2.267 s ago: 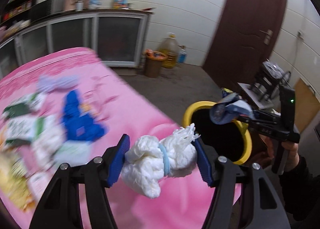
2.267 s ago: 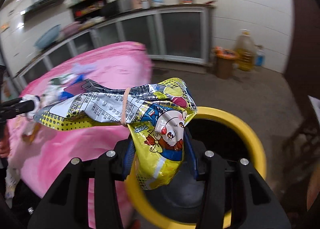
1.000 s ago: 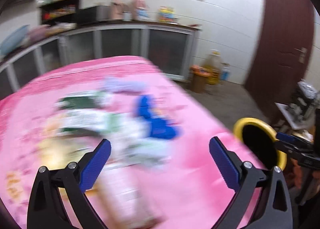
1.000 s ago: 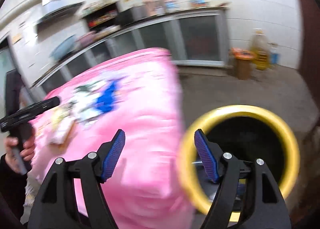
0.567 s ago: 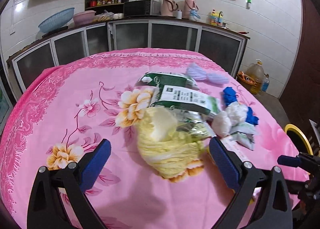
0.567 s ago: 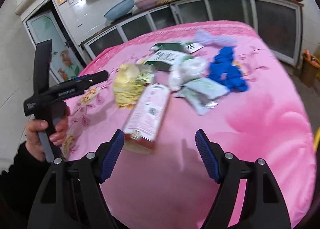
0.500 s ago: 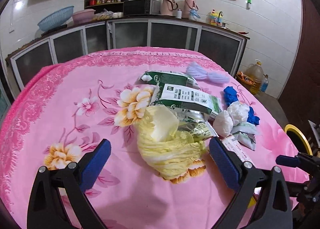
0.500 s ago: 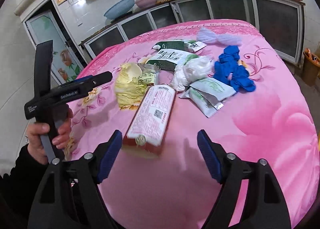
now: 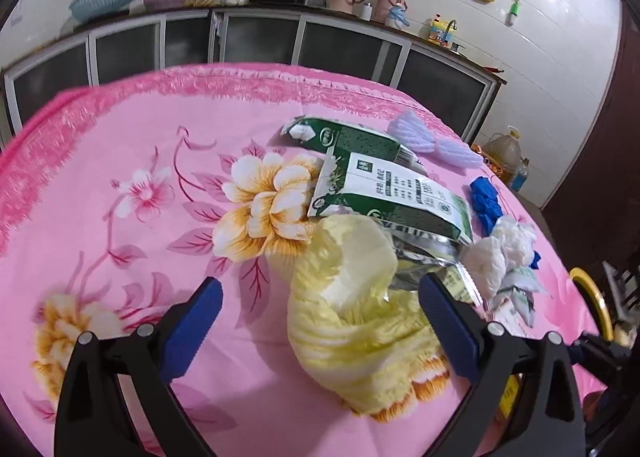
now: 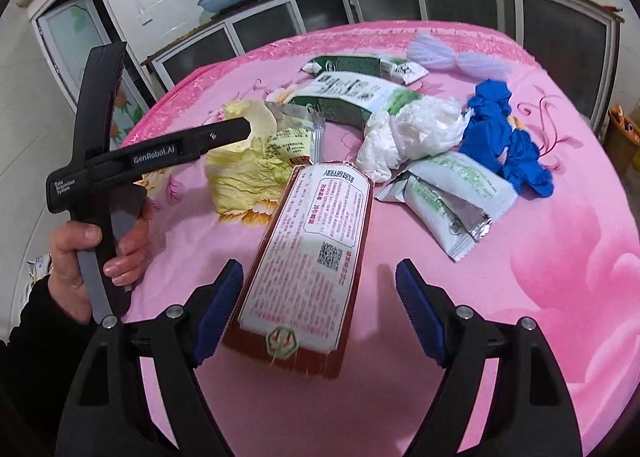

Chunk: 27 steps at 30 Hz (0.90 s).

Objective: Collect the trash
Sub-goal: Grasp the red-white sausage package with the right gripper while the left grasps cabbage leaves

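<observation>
Both emptied grippers, left gripper (image 9: 320,331) and right gripper (image 10: 318,309), now gape over table litter.

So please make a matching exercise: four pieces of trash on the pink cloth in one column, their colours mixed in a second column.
Things:
1. crumpled glove
2. cabbage leaf
3. tied plastic bag
4. long flat packet

Colours:
A. white
B. red and white
C. blue
D. pale yellow

Pairs: 1-C, 2-D, 3-A, 4-B

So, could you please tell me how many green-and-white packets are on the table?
3: one far packet, one packet just before it, one near packet beside the blue gloves. Others may be hidden.
</observation>
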Motion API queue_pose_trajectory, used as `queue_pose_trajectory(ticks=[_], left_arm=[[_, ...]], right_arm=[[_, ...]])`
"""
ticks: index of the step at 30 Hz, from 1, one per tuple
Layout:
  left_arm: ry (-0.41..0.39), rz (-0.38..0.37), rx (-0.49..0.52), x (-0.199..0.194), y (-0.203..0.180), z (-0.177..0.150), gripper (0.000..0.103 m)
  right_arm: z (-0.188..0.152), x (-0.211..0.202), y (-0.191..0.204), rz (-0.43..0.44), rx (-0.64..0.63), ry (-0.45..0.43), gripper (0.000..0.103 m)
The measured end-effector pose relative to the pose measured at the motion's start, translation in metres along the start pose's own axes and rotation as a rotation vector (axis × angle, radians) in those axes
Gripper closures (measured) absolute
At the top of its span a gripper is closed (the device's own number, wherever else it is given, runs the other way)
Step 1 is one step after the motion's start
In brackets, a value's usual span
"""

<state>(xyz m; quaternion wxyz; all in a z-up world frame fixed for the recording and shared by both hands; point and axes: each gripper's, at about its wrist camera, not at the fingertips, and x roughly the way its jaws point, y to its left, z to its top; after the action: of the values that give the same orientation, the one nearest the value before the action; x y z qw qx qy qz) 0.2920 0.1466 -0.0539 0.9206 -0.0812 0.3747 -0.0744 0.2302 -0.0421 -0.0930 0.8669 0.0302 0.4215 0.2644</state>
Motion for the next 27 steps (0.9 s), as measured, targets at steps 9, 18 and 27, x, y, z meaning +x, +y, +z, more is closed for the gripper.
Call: queue_pose_trajectory(ticks=[9,18,27], left_arm=[[0.023,-0.069,-0.079,0.004,0.016,-0.004,0.093],[-0.043,-0.089,-0.089,-0.057,0.017,-0.017,0.094],[-0.141,-0.068,-0.076,-0.122,0.009,-0.018,0.094]], right_arm=[[0.004,-0.005,0.003,0.009,-0.003,-0.004,0.071],[-0.001,-0.049,-0.007,0.022,0.023,-0.076,0.071],[-0.013,-0.082,-0.017,0.017,0.038,-0.128,0.071]])
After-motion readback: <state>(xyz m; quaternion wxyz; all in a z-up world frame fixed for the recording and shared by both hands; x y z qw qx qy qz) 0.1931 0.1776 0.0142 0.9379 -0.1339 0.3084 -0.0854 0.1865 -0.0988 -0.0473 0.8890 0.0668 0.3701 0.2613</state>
